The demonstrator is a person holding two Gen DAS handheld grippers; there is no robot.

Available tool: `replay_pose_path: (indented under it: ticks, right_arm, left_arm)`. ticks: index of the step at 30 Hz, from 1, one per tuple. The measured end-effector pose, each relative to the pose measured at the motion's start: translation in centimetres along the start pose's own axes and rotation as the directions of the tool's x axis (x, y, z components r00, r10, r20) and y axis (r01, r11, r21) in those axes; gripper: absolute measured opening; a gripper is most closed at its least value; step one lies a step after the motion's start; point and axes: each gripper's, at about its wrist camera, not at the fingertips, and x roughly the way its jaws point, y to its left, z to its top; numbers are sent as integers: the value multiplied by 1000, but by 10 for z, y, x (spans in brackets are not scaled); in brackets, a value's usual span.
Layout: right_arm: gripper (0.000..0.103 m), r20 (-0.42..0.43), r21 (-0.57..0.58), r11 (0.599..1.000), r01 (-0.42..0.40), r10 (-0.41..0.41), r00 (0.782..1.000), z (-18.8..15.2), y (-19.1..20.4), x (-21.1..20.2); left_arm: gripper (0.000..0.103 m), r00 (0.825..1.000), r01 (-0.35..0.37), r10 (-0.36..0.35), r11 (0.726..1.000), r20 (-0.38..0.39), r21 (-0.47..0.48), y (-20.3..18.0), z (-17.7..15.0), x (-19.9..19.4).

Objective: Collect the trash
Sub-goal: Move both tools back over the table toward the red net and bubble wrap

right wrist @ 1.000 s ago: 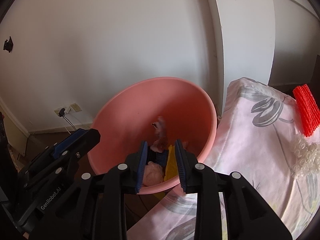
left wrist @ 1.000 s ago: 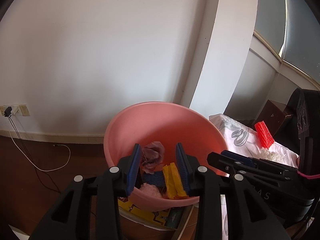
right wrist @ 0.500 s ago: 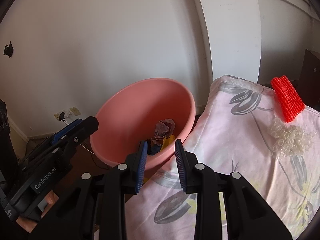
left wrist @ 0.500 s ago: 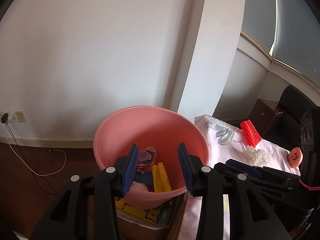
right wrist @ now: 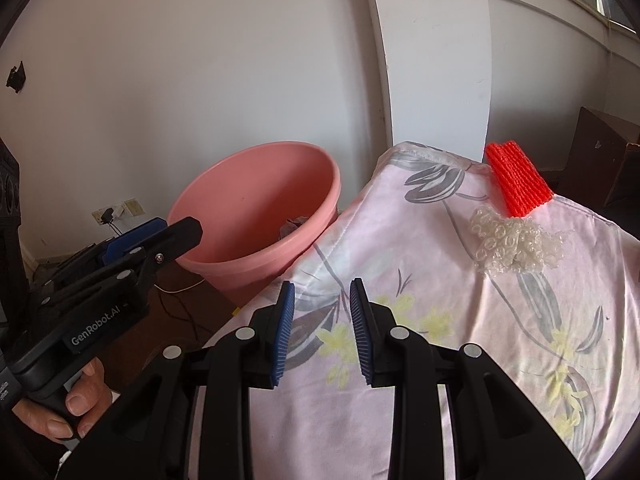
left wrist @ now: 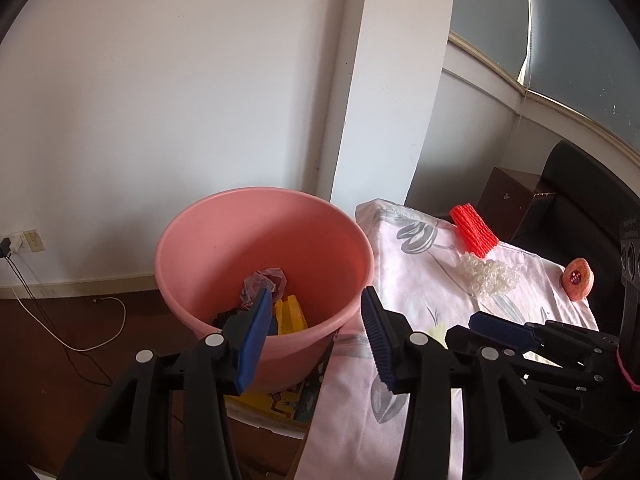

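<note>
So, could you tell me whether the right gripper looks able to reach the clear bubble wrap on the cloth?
Probably yes: the right gripper is open and empty, and only bare floral cloth lies between it and the bubble wrap.

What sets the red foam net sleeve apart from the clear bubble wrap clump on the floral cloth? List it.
Colour: the red foam net sleeve is bright, opaque red; the clear bubble wrap clump is whitish and see-through.
Shape: the sleeve is a flat ribbed strip with straight edges; the clump is crumpled and irregular.
Place: the sleeve lies farther back, the clump nearer the camera, their edges meeting.
Both rest on the floral cloth, outside the pink plastic bucket.
</note>
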Motion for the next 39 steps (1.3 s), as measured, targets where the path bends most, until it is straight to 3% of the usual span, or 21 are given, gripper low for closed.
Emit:
replay_pose_path:
  ticks: [7, 15, 18, 29, 34, 39]
  right_arm:
    - [29, -30, -25, 999, 25, -26, 999, -21, -12, -10]
    - [30, -31, 47, 998, 46, -45, 999, -35, -50, -25]
    - [39, -21, 76, 995, 63, -62, 998, -35, -66, -32]
    - [40, 28, 184, 970, 157, -165, 986, -22, -136, -56]
    - [40, 61, 241, 956, 165, -185, 981, -10, -165, -64]
    - [40, 99, 279, 946, 166, -200, 975, 4, -187, -64]
  left_arm:
    - [47, 999, 24, -24, 999, -28, 23, -16, -14, -3]
    - [47, 996, 80, -77, 993, -42, 82, -42, -13, 2]
    - [51, 992, 122, -118, 988, -53, 97, -52, -10, 9]
    - [52, 958, 283, -270, 947, -97, 152, -107, 16, 45]
    - [54, 931, 350, -327, 925, -161, 149, -139, 25, 75]
    - [55, 923, 349, -322, 932, -212, 102, -165, 26, 116]
